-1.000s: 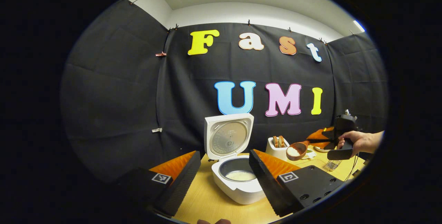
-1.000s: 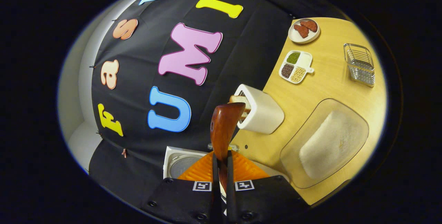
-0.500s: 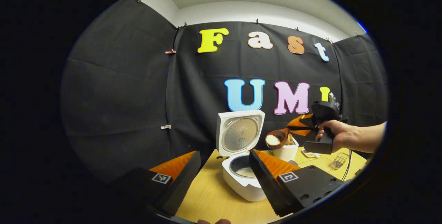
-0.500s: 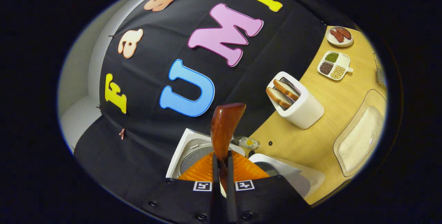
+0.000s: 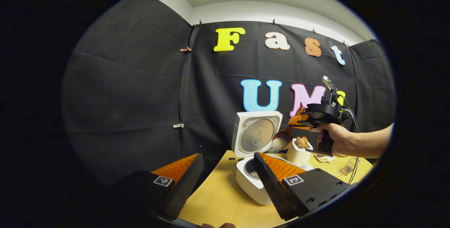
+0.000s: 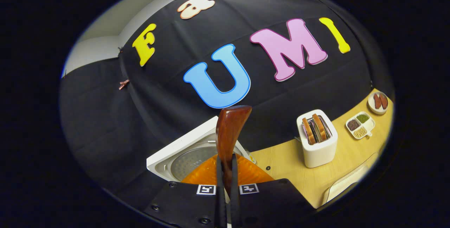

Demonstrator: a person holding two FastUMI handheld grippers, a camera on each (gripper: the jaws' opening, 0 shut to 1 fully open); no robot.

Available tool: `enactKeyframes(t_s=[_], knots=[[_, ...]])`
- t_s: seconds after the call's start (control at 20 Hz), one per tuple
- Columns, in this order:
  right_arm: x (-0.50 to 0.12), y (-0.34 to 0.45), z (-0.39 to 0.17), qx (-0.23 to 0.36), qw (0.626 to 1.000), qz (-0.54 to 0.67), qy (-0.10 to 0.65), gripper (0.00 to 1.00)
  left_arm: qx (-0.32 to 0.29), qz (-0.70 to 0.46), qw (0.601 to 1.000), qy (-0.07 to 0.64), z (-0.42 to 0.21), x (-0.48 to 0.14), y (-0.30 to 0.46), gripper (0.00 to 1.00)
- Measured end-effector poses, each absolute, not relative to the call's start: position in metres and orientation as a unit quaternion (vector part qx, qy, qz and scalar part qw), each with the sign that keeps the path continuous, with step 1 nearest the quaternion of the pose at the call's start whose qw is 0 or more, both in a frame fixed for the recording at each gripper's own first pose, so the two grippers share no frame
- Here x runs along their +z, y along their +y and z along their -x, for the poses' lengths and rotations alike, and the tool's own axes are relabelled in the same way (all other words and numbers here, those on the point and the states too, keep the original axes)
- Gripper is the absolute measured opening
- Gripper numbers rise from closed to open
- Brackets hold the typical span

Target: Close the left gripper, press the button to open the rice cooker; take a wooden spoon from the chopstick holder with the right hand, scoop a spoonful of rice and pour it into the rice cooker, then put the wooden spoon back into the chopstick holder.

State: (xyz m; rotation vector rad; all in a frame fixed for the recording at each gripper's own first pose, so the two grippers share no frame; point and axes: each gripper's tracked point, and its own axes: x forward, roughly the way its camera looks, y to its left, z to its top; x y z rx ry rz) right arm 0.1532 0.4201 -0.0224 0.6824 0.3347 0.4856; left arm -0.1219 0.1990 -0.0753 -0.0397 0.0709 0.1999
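I have the right hand-held gripper (image 6: 225,178) clamped on the handle of the wooden spoon (image 6: 229,129), both fingers pressing it. In the left gripper view the spoon's bowl (image 5: 281,140) is tipped above the open rice cooker (image 5: 252,175), which stands toward the back edge of the counter (image 5: 218,200), and rice (image 5: 275,147) is spilling out of it. My left hand-held gripper (image 5: 228,182) hangs with its fingers spread and nothing between them, nearer the front edge.

The risks, as I judge them: the bowl sits close to the raised lid (image 5: 256,134), so grains may strike the lid or the rim and scatter onto the counter instead of dropping into the pot. The toaster (image 5: 298,152) is just beside the cooker, and a wide swing of the spoon toward the holder could clip it. With the handle held edge-on, it could also twist in the grip.
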Motion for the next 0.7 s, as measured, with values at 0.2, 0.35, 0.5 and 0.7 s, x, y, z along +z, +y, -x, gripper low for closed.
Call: enactKeyframes(t_s=[0.2, 0.35, 0.5, 0.7], knots=[[-0.013, 0.424, -0.148, 0.250, 0.920, -0.271, 0.134, 0.09, 0.103, 0.035, 0.994, 0.032, 0.120, -0.079, 0.204, 0.99], [-0.003, 0.430, -0.141, 0.269, 0.929, -0.228, 0.113, 0.10, 0.103, 0.042, 0.993, 0.032, 0.121, -0.082, 0.205, 0.98], [0.007, 0.438, -0.131, 0.289, 0.935, -0.184, 0.086, 0.09, 0.106, 0.033, 0.993, 0.030, 0.125, -0.080, 0.207, 0.95], [0.009, 0.452, -0.123, 0.309, 0.938, -0.139, 0.071, 0.09, 0.108, 0.033, 0.993, 0.031, 0.128, -0.083, 0.209, 0.98]])
